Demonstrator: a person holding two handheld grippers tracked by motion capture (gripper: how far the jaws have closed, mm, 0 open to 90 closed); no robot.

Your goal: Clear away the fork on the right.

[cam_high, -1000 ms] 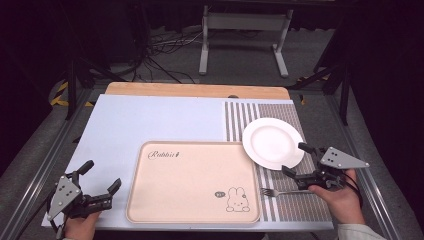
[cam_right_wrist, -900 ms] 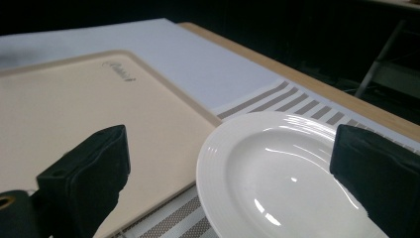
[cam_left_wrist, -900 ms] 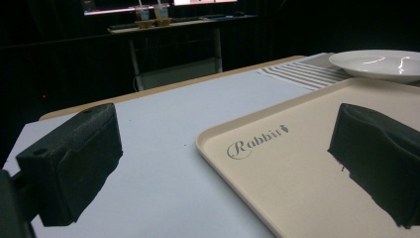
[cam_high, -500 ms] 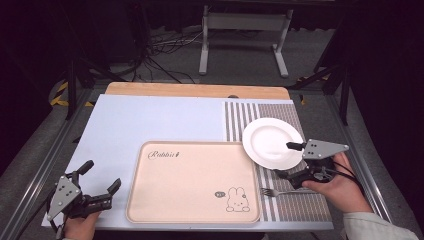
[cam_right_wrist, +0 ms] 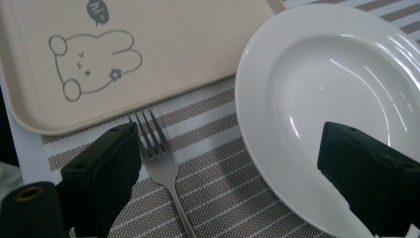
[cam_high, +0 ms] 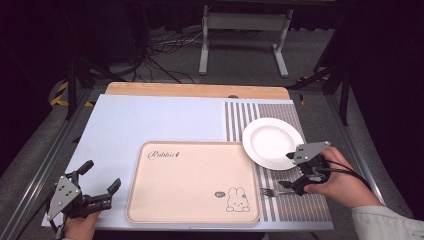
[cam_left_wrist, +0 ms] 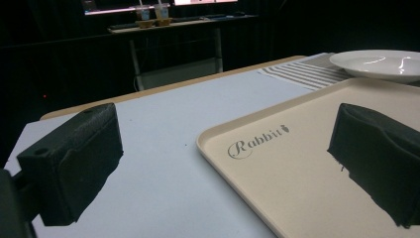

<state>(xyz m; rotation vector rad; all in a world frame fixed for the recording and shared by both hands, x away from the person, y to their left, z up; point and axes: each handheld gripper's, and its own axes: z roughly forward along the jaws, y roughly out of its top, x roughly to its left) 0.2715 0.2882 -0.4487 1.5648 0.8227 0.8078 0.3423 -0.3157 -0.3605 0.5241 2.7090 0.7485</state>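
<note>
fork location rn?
High view: the fork lies on the striped mat at right, between the tray and the right gripper, below the plate.

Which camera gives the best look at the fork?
The right gripper view: the fork lies close on the striped mat, tines plainly visible, between the tray and the plate. The high view shows it small, beside the right gripper.

A beige tray (cam_high: pixel 192 182) lies on the table (cam_high: pixel 150 120). The right gripper (cam_high: pixel 289 170) hovers, jaws wide, between the white plate (cam_high: pixel 271 141) and the fork (cam_high: pixel 272 191) on the striped mat (cam_high: pixel 300 205). The left gripper (cam_high: pixel 101 177) waits open by the tray's left edge.
</note>
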